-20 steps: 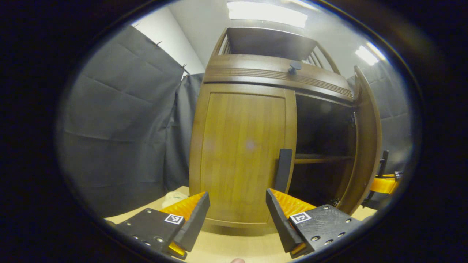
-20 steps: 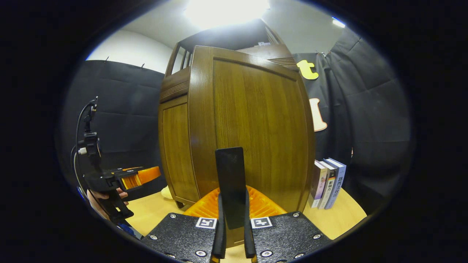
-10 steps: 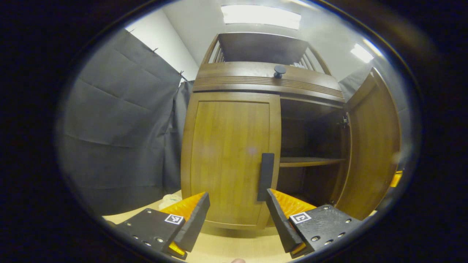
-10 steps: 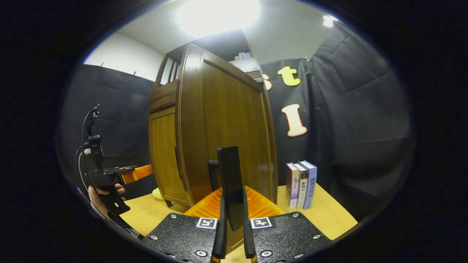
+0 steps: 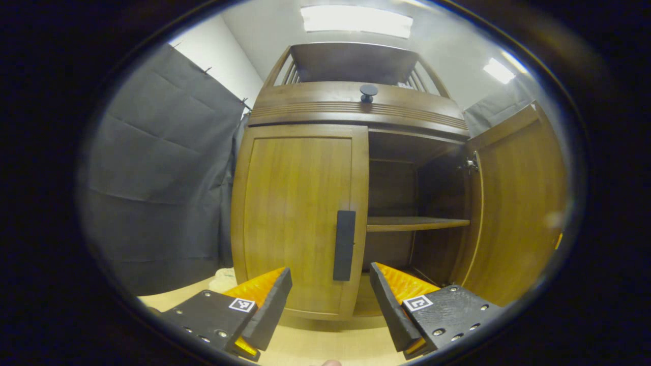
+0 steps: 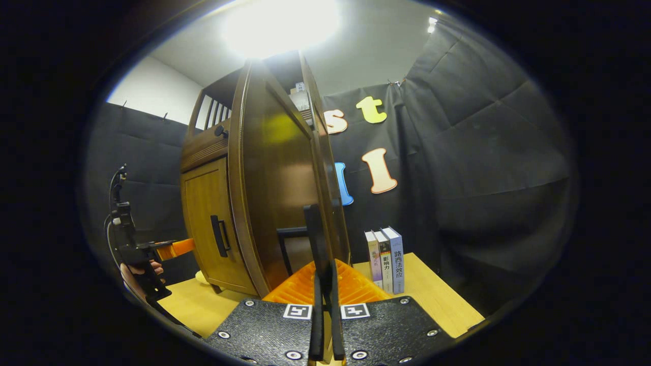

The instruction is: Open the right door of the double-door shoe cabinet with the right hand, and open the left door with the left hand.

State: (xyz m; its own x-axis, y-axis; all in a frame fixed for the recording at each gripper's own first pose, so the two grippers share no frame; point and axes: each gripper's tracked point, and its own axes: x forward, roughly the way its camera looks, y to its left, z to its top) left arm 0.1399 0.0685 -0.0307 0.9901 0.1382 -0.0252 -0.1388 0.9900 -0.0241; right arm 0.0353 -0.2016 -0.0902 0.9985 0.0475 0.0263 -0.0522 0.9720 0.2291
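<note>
The wooden shoe cabinet (image 5: 356, 101) stands straight ahead in the left gripper view. Its left door (image 5: 297, 218) is closed, with a dark vertical handle (image 5: 344, 245) at its inner edge. My left gripper (image 5: 329, 284) is open, just short of that handle and a little below it. The right door (image 5: 513, 203) is swung wide, baring a shelf (image 5: 417, 222). In the right gripper view that right door (image 6: 274, 193) shows nearly edge-on, and my right gripper (image 6: 325, 290) is shut on its dark handle (image 6: 314, 239). The left gripper (image 6: 173, 249) appears far left, held by a hand (image 6: 137, 272).
Three books (image 6: 385, 259) stand upright on the wooden table (image 6: 437, 300) to the right of the cabinet. A round dark knob (image 5: 368, 91) sits on the drawer band above the doors. Black cloth walls hang close on both sides.
The right door has swung further out with my right gripper still on its handle. My left gripper has shifted so the left door's handle now lies between its fingers' line.
</note>
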